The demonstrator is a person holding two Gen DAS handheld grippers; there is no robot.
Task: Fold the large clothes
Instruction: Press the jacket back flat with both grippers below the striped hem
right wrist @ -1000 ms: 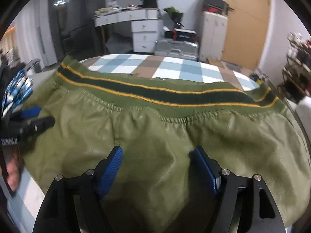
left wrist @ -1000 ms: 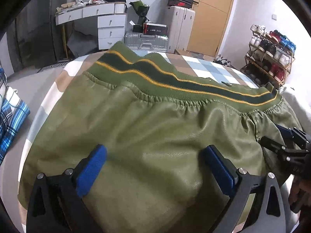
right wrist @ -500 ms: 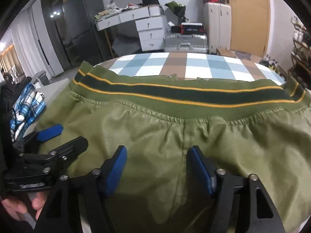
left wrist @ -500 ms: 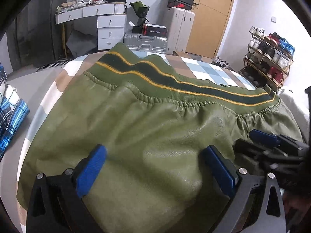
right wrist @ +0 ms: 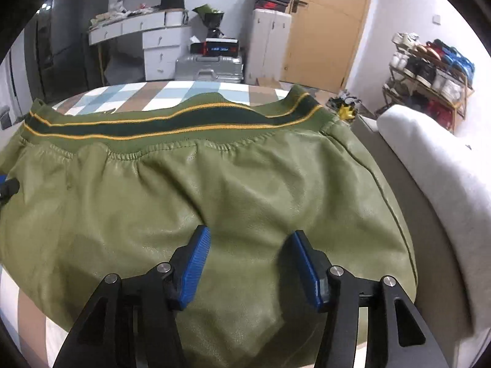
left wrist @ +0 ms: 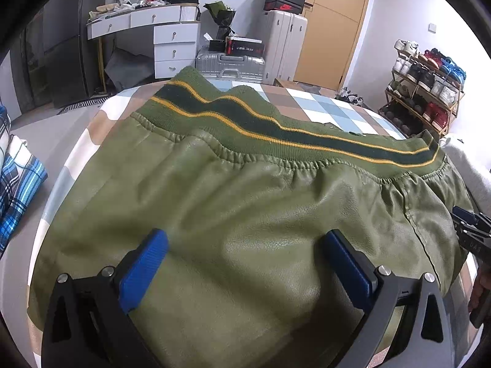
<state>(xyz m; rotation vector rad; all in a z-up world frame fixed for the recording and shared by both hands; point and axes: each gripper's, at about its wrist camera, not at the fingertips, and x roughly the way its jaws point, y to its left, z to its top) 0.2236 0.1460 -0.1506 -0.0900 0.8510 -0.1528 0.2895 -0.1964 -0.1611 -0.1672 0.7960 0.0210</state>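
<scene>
Both my grippers, left (left wrist: 245, 263) and right (right wrist: 250, 260), gape over the jacket (left wrist: 245, 202), gripping nothing; near hem cut off, contact probably none.

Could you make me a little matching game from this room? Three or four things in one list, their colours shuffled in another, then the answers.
Things:
1. jacket
2. suitcase lying flat
3. door
4. gripper pads

Colours:
A. blue
B. silver
C. olive green
D. light brown wood

Pairs: 1-C, 2-B, 3-D, 4-A
</scene>
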